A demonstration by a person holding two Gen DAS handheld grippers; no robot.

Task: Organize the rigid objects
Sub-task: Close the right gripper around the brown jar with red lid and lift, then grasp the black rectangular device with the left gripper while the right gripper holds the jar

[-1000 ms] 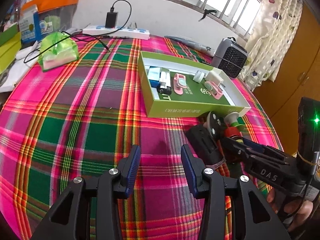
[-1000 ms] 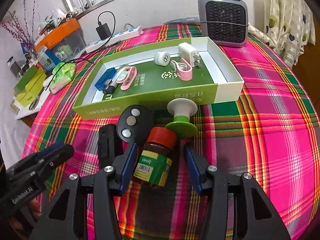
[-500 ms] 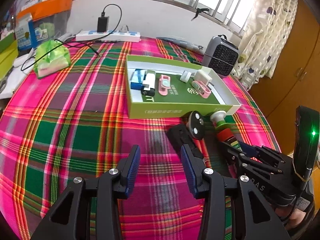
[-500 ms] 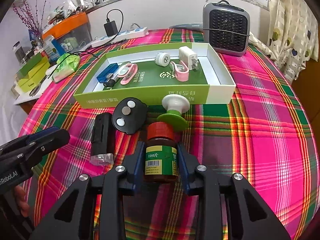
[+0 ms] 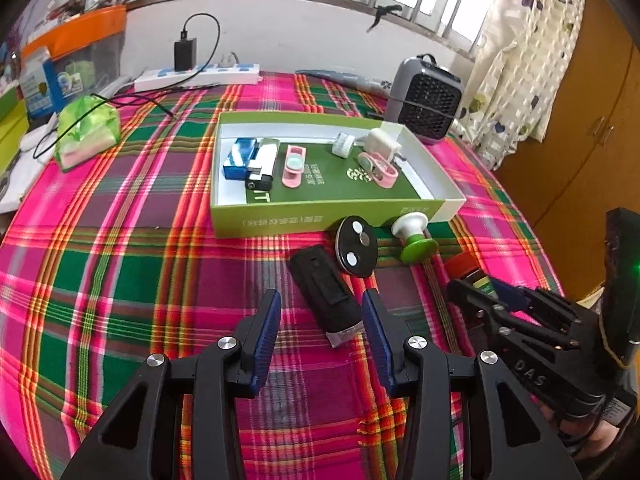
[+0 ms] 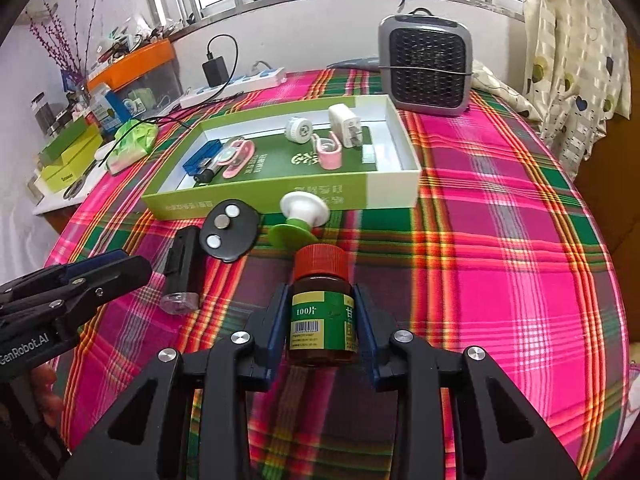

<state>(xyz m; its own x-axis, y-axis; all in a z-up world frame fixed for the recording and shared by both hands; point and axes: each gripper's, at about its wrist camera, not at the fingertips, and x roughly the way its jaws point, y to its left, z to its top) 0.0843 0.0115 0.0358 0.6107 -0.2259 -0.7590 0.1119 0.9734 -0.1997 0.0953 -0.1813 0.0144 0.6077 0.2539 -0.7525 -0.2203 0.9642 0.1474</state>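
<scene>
Two grippers: right gripper [image 6: 322,324] has just been closing and its jaws now clamp the brown red-capped pill bottle [image 6: 322,312] by its label, over the plaid-clothed counter [image 6: 500,280]. Left gripper [image 5: 320,332] open, empty (black torch-like bar [image 5: 326,298] beneath). Keep bottle upright, clear the green cardboard box [image 6: 256,194] wall, set down in free floor.

The right gripper [image 6: 322,320] clamps a brown pill bottle [image 6: 322,312], both pads pressing its sides. The left gripper [image 5: 320,320] hangs wide apart, holding nothing.

box [image 6: 256,196] behind disc [image 6: 230,236], heater [image 6: 426,68] behind box
</scene>
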